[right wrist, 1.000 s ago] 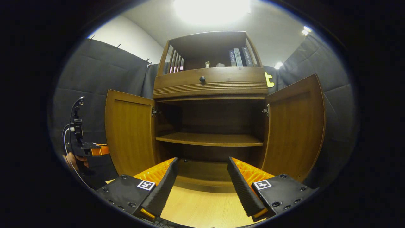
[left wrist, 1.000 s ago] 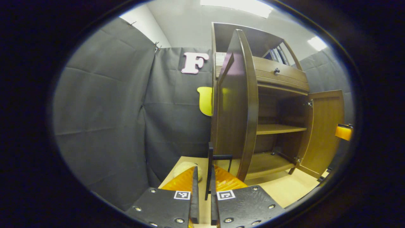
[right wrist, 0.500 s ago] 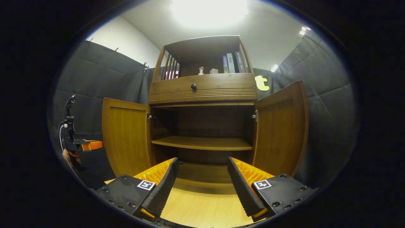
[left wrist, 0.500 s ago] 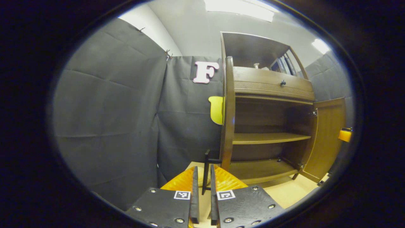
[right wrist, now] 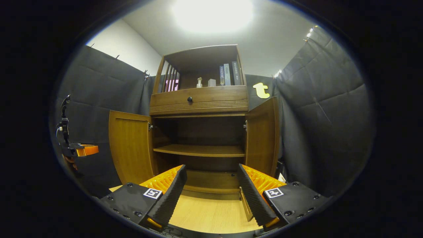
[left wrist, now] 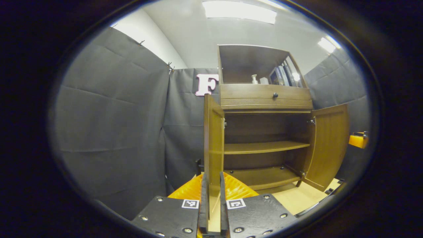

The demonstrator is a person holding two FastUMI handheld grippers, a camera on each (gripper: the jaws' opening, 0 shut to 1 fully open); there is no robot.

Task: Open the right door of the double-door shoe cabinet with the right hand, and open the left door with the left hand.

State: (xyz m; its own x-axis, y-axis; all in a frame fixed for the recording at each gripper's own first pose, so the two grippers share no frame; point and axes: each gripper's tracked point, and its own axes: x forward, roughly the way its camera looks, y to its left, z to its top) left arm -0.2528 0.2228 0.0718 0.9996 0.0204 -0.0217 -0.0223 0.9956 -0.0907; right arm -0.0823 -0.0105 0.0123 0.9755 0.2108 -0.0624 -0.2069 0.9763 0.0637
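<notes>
**Both cabinet doors stand open**

Where the left tongs sit at the bottom of the left gripper view, their two fingers lie almost together, with only a thin slot between them; the left door's edge lines up with that slot, but whether the pads press on it I cannot tell. That door is seen edge-on here, swung out from the shoe cabinet. At the bottom of the right gripper view, the right tongs are spread wide apart over the pale wooden worktop, holding nothing. Beyond them the left door and the right door both stand open, hinged at the cabinet's outer sides. Between them a bare shelf crosses the dark interior. Above sits a drawer with a round knob, and higher still an open top compartment with books.
</notes>
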